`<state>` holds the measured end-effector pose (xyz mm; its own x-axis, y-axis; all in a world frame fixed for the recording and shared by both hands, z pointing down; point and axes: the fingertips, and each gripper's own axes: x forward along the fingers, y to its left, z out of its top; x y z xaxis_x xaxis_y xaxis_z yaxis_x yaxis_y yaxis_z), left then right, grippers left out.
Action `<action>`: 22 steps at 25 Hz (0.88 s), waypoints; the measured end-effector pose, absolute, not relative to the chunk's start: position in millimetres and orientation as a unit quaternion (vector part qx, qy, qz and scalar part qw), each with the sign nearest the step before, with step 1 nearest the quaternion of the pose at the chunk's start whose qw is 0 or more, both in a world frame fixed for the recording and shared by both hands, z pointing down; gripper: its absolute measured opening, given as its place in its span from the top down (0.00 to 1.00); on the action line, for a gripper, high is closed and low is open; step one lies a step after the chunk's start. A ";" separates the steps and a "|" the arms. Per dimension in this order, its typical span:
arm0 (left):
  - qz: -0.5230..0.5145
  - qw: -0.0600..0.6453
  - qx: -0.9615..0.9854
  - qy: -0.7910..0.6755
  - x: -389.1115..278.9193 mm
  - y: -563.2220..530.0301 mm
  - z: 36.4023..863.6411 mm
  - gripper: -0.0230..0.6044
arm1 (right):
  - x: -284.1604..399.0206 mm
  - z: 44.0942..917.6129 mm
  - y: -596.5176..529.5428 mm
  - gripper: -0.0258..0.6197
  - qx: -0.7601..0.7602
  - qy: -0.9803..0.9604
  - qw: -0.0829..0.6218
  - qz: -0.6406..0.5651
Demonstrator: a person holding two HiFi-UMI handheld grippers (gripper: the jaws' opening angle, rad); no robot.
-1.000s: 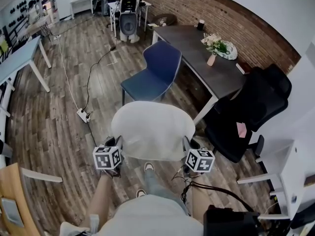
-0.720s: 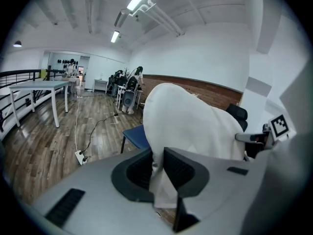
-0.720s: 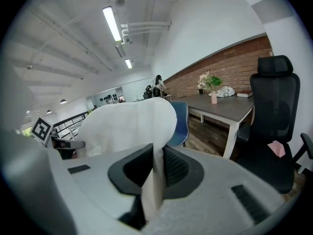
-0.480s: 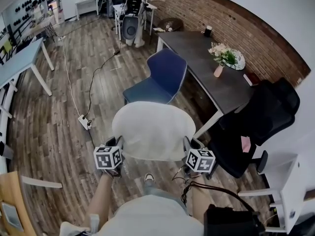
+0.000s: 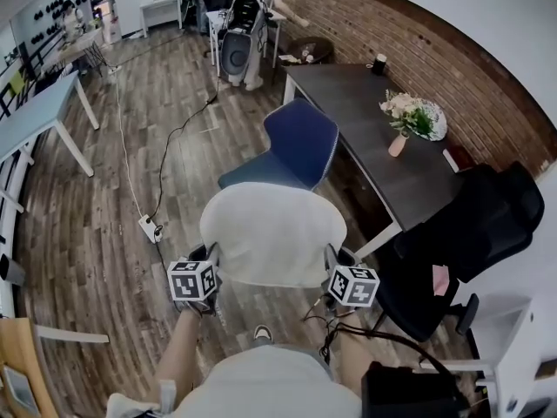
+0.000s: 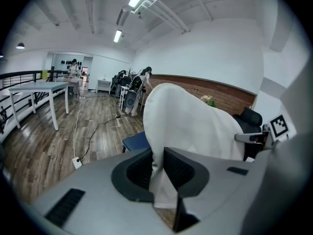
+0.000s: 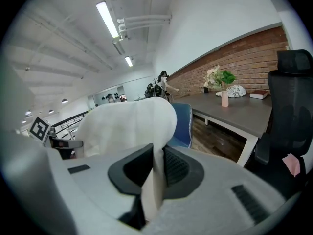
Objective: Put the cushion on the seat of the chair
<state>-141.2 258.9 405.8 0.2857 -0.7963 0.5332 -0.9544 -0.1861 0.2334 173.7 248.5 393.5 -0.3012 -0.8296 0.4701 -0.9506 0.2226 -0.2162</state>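
Cushion: white cushion [image 5: 272, 233] held up off the floor at the centre of the head view, spanning both grippers, just below the blue chair [image 5: 300, 138] in the frame, not on its seat
Left gripper [image 5: 210, 254]: jaws clenched on the cushion's left edge, fabric pinched between them
Right gripper [image 5: 332, 257]: jaws clenched on the cushion's right edge
Blue chair: upper centre, seat bare, just beside the dark worktop [image 5: 365, 111]
Worktop: carries a flower vase [image 5: 399, 142] at upper right
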 end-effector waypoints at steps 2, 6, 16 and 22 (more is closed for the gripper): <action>0.149 0.269 0.754 -0.581 -139.4 241.6 408.9 0.88 | 175.0 397.4 230.0 0.89 0.575 -0.772 0.130 0.238; 0.148 0.272 0.750 -0.585 -134.7 212.0 412.8 0.88 | 180.4 402.0 196.5 0.89 0.568 -0.776 0.131 0.240; 0.162 0.281 0.740 -0.589 -135.1 170.5 423.1 0.88 | 180.0 421.1 148.7 0.89 0.561 -0.773 0.139 0.262; 0.165 0.288 0.742 -0.582 -138.6 125.8 435.7 0.88 | 178.0 433.0 112.0 0.89 0.569 -0.764 0.143 0.270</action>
<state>-138.6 125.8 435.7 0.2672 -0.7691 0.5806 -0.9594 -0.1559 0.2350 178.0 112.0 433.0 -0.3125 -0.7915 0.5253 -0.9458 0.2080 -0.2493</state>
